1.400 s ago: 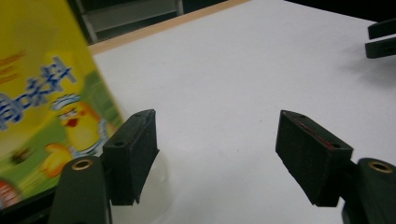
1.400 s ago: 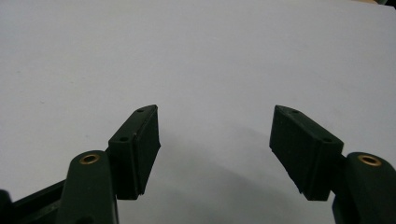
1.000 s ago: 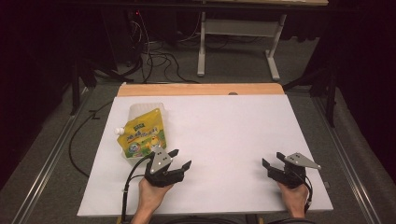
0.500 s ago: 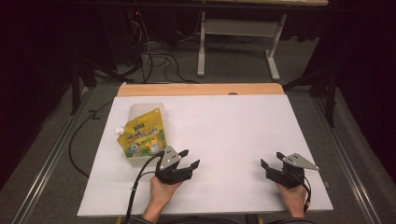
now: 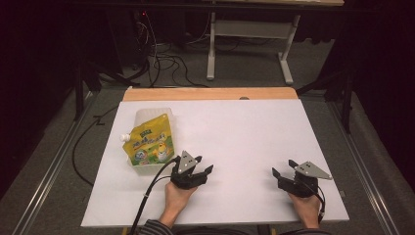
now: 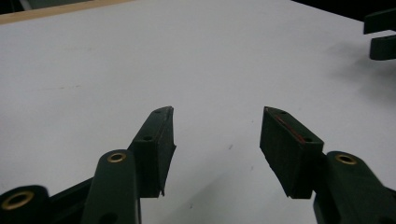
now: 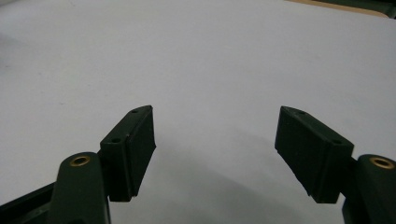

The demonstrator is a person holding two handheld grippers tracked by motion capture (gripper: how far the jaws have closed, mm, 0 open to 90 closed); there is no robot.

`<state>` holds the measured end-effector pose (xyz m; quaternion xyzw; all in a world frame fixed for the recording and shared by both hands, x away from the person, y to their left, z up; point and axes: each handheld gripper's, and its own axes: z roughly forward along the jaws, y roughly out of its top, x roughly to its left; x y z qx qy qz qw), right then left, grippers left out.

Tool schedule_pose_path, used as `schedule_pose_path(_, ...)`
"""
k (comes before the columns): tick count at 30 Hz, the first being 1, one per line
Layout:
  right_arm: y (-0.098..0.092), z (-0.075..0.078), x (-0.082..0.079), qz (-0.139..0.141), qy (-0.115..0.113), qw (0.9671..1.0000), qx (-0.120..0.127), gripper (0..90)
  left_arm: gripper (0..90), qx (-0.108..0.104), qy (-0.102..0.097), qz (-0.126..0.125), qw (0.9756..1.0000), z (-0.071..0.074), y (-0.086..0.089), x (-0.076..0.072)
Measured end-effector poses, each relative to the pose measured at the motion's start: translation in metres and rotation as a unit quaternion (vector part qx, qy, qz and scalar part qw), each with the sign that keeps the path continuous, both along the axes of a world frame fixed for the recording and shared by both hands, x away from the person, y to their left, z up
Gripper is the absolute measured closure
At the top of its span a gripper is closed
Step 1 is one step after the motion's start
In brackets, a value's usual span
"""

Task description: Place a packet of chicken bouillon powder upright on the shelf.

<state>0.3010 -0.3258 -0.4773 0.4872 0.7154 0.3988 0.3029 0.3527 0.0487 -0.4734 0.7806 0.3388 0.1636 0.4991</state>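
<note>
On the white table (image 5: 254,132), a yellow pouch (image 5: 148,143) lies in a clear tray (image 5: 147,116), spout seemingly toward the left, long axis diagonal. Left gripper (image 5: 200,170), closing, and right gripper (image 5: 283,168) both gape empty.

Left tool (image 5: 201,170) shifted right, away from pouch (image 5: 148,145); jaws just closing, nothing between.

The white sheet covering the table (image 5: 254,132) lay open ahead of both my tools, all the way to its bare wooden far edge (image 5: 210,93). The one obstacle was the yellow printed spout pouch (image 5: 148,144) sitting in a clear plastic tray (image 5: 147,116) at the left, just beside my left gripper (image 5: 199,167). Between that gripper and my right gripper (image 5: 282,167) ran a broad free lane. Nothing lay between either pair of parted jaws.
</note>
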Motion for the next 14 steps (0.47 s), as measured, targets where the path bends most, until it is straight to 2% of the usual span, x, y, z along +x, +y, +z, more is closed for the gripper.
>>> schedule_pose_path(5, -0.0004, 0.0002, 0.0000, -0.001, 0.003, 1.0000, 0.002, 29.9, 44.5, -0.006, -0.001, 0.009, 0.9999, -0.0033, 0.0017, -0.0009)
schedule_pose_path(9, -0.0002, -0.0002, 0.0010, -0.001, 0.005, 1.0000, 0.000, 30.1, 43.5, 0.014, -0.009, 0.006, 0.9998, -0.0049, -0.0022, -0.0048)
schedule_pose_path(14, -0.0007, -0.0001, 0.0008, -0.002, 0.005, 1.0000, 0.001, 30.0, 42.4, 0.014, -0.003, 0.005, 0.9999, -0.0056, -0.0024, -0.0047)
